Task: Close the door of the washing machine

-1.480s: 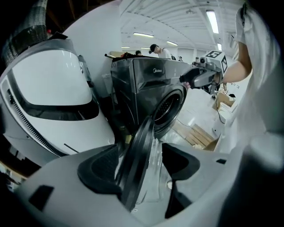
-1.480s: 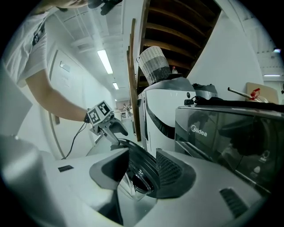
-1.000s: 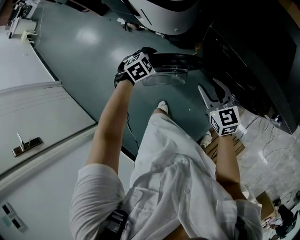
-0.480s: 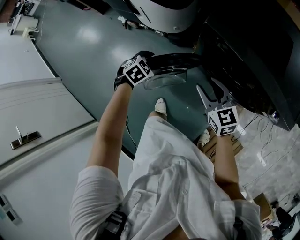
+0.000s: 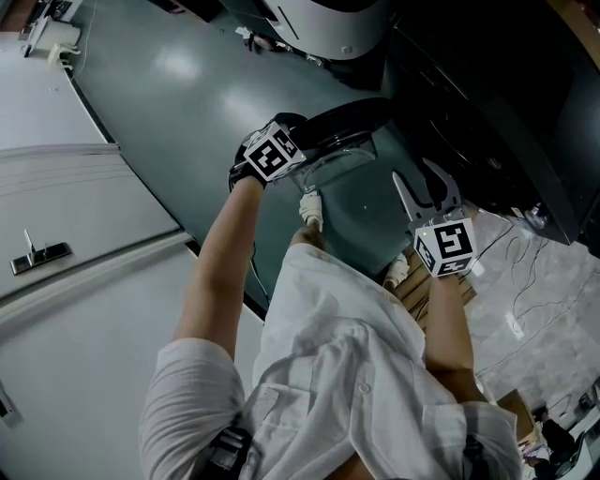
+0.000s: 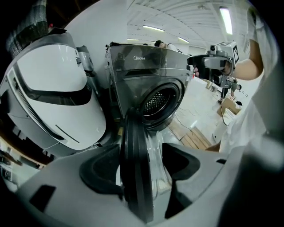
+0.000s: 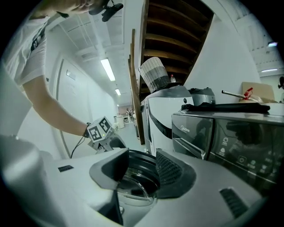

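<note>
The washing machine (image 5: 487, 103) stands dark at the upper right, and its drum opening (image 6: 159, 99) shows in the left gripper view. Its round door (image 5: 342, 120), a black ring with a clear glass bowl (image 5: 333, 164), hangs open over the green floor. My left gripper (image 5: 298, 129) is shut on the door's outer rim. The ring (image 6: 135, 177) runs edge-on between its jaws (image 6: 142, 168). My right gripper (image 5: 419, 178) is open and holds nothing, close to the machine's front. The door (image 7: 133, 184) and the left gripper (image 7: 111, 141) lie beyond its jaws (image 7: 140, 170).
A large white rounded appliance (image 5: 328, 23) stands left of the washer. White panels with a metal latch (image 5: 37, 251) fill the left side. The person's white shoes (image 5: 309, 208) are under the door. Cables and cardboard (image 5: 511, 281) lie on the pale floor at the right.
The left gripper has turned the door a little, so its glass bowl now tilts lower and nearer the machine. A foot has stepped forward. The right gripper has hardly moved.
</note>
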Action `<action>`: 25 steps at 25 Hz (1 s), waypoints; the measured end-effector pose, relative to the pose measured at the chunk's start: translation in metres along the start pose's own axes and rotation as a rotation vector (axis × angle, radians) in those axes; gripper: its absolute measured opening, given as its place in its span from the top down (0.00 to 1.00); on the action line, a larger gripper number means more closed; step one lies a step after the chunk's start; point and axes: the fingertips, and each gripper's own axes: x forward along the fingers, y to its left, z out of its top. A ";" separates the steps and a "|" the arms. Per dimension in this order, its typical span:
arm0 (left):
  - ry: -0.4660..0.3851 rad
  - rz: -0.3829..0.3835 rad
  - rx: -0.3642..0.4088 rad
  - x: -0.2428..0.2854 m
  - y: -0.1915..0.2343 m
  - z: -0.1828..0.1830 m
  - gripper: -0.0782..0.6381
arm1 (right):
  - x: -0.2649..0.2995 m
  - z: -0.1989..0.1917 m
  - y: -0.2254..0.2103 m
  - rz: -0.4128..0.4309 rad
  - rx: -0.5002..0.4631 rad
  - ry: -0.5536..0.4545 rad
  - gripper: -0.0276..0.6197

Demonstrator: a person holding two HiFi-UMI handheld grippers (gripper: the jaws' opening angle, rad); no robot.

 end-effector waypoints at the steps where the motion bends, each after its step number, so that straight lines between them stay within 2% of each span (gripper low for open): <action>1: -0.005 -0.001 -0.015 0.000 -0.007 -0.001 0.47 | -0.007 0.000 0.000 0.000 -0.003 -0.002 0.66; 6: -0.079 -0.010 -0.076 0.000 -0.046 0.013 0.47 | -0.039 0.000 -0.002 0.003 -0.015 -0.017 0.66; 16: -0.221 -0.011 -0.246 0.007 -0.118 0.041 0.45 | -0.096 0.000 -0.018 -0.032 -0.038 -0.022 0.66; 21: -0.311 -0.005 -0.340 0.016 -0.150 0.067 0.45 | -0.122 0.002 -0.032 -0.078 -0.029 -0.042 0.66; 25: -0.351 -0.012 -0.362 0.023 -0.176 0.087 0.45 | -0.144 0.007 -0.043 -0.123 -0.027 -0.060 0.66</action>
